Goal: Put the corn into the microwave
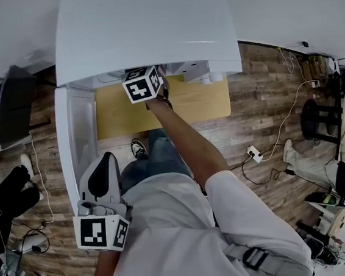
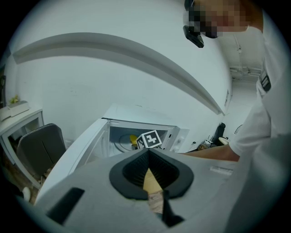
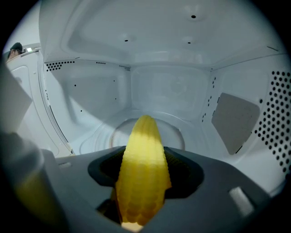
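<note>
Yellow corn (image 3: 142, 182) sitting clamped in right gripper (image 3: 144, 154) | lowering gently toward turntable (image 3: 175, 132) at 12 o'clock seems best | left gripper (image 2: 148, 153) idling closed, empty

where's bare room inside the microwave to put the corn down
The turntable ahead of the corn is bare, bordered by the back wall and vented side walls. Floor left of it is bare too. Only the right claw holding the corn crowds the front.

microwave (image 3: 173, 91) cavity free ahead; open door (image 1: 73, 138) flanks left side
</note>
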The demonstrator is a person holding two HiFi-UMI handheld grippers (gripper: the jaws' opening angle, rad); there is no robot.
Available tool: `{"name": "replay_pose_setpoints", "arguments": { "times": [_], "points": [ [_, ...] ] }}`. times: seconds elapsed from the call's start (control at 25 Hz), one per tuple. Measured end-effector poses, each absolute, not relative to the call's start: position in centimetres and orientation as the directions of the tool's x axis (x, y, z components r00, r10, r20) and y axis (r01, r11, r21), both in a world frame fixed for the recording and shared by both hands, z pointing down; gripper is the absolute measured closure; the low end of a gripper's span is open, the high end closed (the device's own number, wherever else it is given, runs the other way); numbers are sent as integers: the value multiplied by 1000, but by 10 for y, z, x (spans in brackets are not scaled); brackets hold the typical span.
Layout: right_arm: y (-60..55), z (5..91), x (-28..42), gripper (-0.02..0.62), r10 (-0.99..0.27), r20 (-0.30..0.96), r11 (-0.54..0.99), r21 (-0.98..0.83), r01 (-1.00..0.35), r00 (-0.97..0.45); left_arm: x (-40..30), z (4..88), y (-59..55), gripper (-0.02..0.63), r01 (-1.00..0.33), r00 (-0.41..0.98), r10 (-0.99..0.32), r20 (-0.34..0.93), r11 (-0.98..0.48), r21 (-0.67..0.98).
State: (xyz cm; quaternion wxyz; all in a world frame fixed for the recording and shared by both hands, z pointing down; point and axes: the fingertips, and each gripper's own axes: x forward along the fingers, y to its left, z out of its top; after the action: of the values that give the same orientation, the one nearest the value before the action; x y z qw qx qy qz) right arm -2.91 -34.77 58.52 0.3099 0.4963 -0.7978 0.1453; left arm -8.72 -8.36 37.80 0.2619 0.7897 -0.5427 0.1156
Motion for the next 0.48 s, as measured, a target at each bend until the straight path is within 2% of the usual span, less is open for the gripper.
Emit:
{"name": "replay_pose_setpoints", "arguments": {
  "times": [0.48],
  "points": [
    [-347,584,-30,339,-691,648,471,67,-879,-321,-86,376,-83,618,-914,392,-796,462,-278,296]
  ]
}}
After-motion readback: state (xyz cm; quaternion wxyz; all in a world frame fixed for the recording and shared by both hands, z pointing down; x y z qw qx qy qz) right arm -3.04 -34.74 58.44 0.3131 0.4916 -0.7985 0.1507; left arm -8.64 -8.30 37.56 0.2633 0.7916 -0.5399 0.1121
